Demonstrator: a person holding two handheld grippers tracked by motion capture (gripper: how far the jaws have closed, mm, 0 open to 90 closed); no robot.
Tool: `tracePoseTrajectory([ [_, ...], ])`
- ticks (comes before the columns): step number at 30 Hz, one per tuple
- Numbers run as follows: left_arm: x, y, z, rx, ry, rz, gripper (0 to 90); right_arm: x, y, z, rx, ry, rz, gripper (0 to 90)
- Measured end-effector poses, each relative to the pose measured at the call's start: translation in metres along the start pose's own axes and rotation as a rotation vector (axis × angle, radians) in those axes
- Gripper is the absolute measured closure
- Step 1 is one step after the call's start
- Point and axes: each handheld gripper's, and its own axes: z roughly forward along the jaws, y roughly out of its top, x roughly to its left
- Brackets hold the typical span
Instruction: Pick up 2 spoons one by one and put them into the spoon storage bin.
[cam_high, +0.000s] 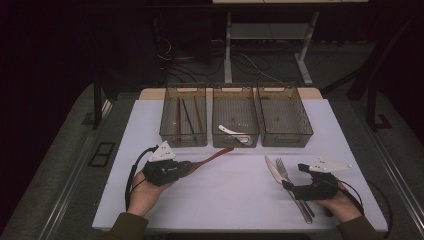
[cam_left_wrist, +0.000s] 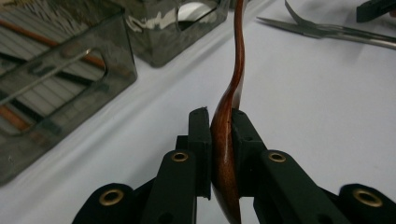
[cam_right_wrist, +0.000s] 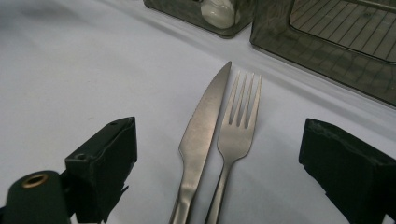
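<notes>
L gripper (cam_left_wrist: 219, 140): black jaws pinched on bowl end of glossy reddish-brown wooden spoon (cam_left_wrist: 227, 154), curved handle pointing toward bins, spoon just above white tabletop (cam_high: 225, 190). R gripper (cam_right_wrist: 219, 154): jaws spread wide, matte steel serrated knife (cam_right_wrist: 201, 135) & four-tine fork (cam_right_wrist: 238, 130) side by side between them. Beyond: three smoky translucent ribbed plastic bins (cam_high: 235, 122).

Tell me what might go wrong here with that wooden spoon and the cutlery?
The left tool pinches the spoon by its bowl end only, so the long handle sticking out could swing, slip, or knock a bin as it nears. The right tool stands open around both knife and fork, which lie touching. Closing there might grab both at once, or push one aside.
</notes>
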Motion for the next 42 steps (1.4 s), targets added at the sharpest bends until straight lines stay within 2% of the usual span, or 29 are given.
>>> tracePoseTrajectory([
  [6, 0.001, 0.020, 0.009, -0.027, -0.002, 0.009, 80.9, 0.001, 0.001, 0.000, -0.009, 0.002, 0.002, 11.7],
  [13, 0.003, 0.046, 0.025, -0.038, 0.031, 0.026, 80.9, -0.001, 0.000, 0.000, -0.005, -0.001, 0.002, 11.6],
  [15, 0.005, 0.052, 0.030, -0.046, 0.029, 0.022, 80.8, -0.001, 0.000, 0.000, -0.008, 0.000, 0.002, 11.7],
  [19, 0.010, 0.065, 0.042, -0.031, 0.041, 0.029, 80.8, 0.000, 0.002, -0.001, -0.015, 0.005, 0.003, 11.6],
  [24, 0.014, 0.084, 0.056, -0.034, 0.048, 0.015, 80.8, 0.000, 0.001, -0.001, -0.014, 0.006, -0.005, 11.6],
  [31, 0.019, 0.113, 0.081, -0.016, 0.082, 0.033, 80.8, 0.000, 0.001, -0.002, -0.018, 0.011, 0.005, 11.6],
  [32, 0.020, 0.117, 0.084, -0.001, 0.090, 0.036, 80.8, 0.000, 0.001, -0.002, -0.018, 0.010, 0.007, 11.6],
  [37, 0.027, 0.125, 0.102, 0.013, 0.125, 0.013, 80.8, -0.001, 0.001, -0.002, -0.019, 0.010, 0.012, 11.7],
  [42, 0.035, 0.124, 0.115, 0.042, 0.165, -0.021, 80.8, 0.000, 0.001, -0.001, -0.021, 0.013, 0.008, 11.6],
])
